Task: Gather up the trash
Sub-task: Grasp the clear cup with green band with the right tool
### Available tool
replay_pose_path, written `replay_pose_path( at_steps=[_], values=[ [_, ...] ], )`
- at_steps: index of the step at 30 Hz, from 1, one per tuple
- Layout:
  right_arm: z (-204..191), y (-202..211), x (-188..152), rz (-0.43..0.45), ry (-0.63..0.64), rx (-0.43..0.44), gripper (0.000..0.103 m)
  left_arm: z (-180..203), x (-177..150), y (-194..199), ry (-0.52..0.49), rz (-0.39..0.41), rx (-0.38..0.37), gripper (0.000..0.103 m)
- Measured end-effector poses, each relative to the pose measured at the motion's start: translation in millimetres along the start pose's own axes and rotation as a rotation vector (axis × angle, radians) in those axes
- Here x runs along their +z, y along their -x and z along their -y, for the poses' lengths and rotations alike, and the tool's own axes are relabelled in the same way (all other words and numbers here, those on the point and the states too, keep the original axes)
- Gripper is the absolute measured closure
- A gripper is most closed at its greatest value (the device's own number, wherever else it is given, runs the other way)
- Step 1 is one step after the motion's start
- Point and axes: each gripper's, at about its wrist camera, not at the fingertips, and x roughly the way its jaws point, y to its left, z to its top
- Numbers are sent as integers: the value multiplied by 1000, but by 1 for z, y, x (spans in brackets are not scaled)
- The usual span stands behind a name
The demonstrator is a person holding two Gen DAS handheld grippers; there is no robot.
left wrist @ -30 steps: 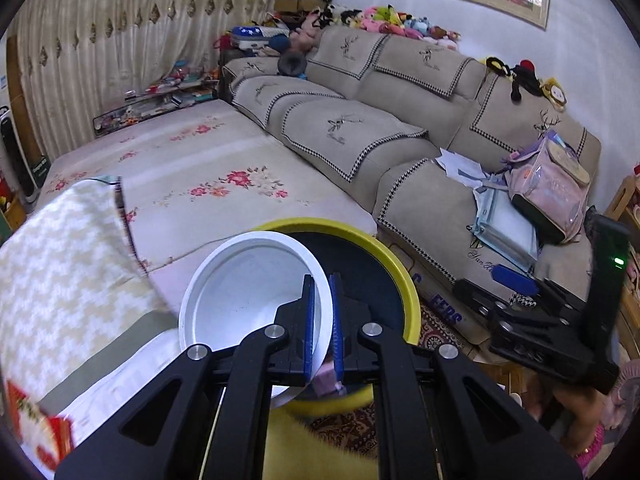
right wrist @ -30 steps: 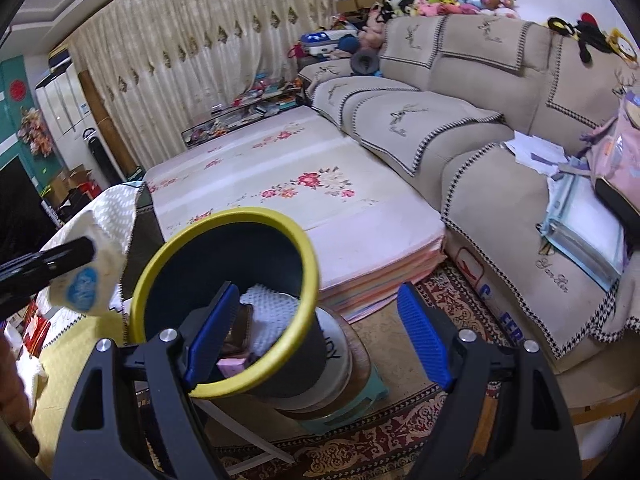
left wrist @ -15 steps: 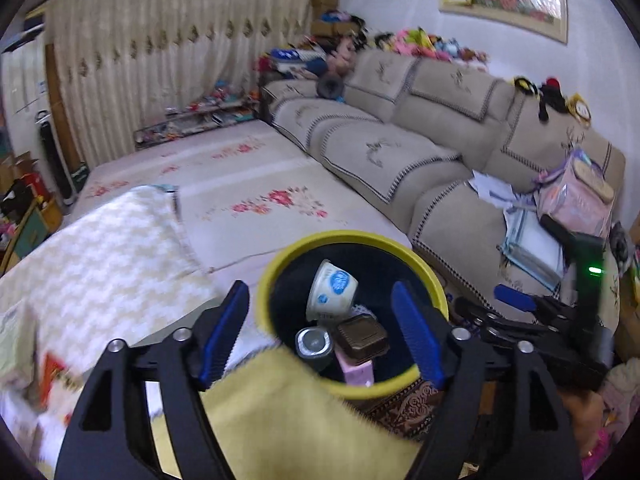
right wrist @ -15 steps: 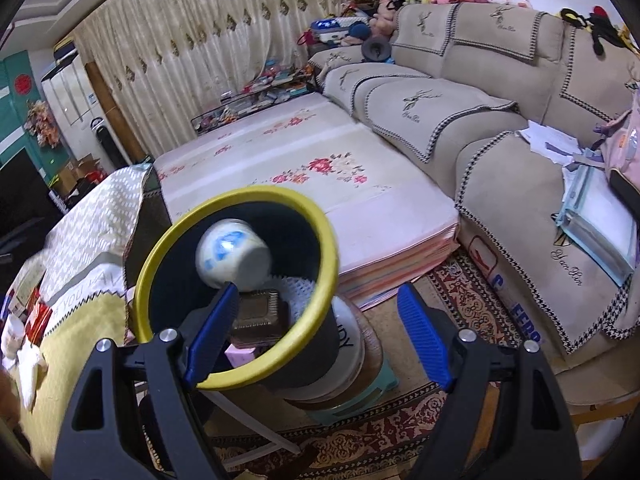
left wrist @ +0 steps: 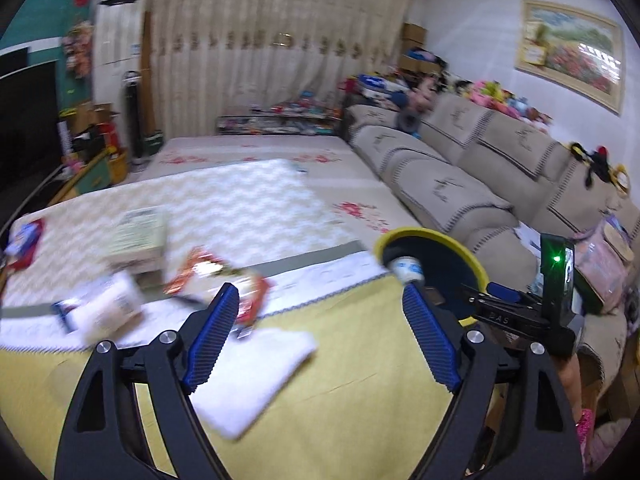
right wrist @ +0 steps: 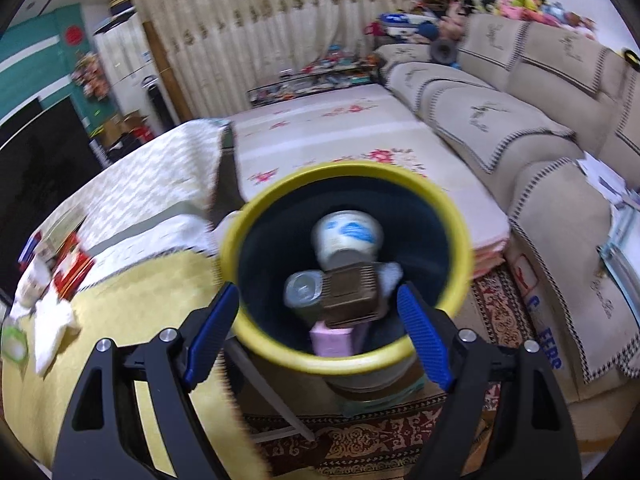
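Note:
The yellow-rimmed dark bin point(right wrist: 280, 196) stands beside the table. In it lie a white cup with blue print point(right wrist: 348, 236), a can point(right wrist: 304, 290), a brown ridged tray point(right wrist: 352, 296) and a pink piece point(right wrist: 332, 340). My right gripper point(right wrist: 318, 336) hangs open over the bin's near rim, pads clear of it. My left gripper point(left wrist: 320, 340) is above the yellow tablecloth point(left wrist: 360, 360), its jaws opening with nothing between them. Ahead of it lie a white napkin point(left wrist: 248, 376), a red snack wrapper point(left wrist: 208, 276) and a white packet point(left wrist: 104, 308). The bin point(left wrist: 424, 234) sits to its right.
A flat box point(left wrist: 140, 232) rests on the zigzag-patterned cloth farther back. A beige sofa point(left wrist: 460, 184) runs along the right, with a floral mat point(right wrist: 340, 120) before it. A patterned rug point(right wrist: 380, 440) lies under the bin. A dark TV point(right wrist: 36, 160) stands at the left.
My left gripper opened and dropped the white cup into the bin, then swung left over the table. My right gripper moved in over the bin's mouth and stayed open.

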Motion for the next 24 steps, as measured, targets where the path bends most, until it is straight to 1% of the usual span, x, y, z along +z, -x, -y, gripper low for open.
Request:
replay_pose_path(
  at_steps=[6,11,15,21,24],
  values=[
    [-55,-2,-6,-23,95,92,26,-50,-21,47,60,39,136,19],
    [-108,7,-15,-27,198,197,26,-93,-38,80,132,66,232,18],
    [-149,14,-27,-41,273,285,26,-125,-44,104,179,99,306,18],
    [-218,30,-53,-50,412,441,26,-155,-50,129,219,140,393,16],
    [-252,37,-68,-67,485,552,26,-166,-52,134,234,138,421,16]
  ],
)
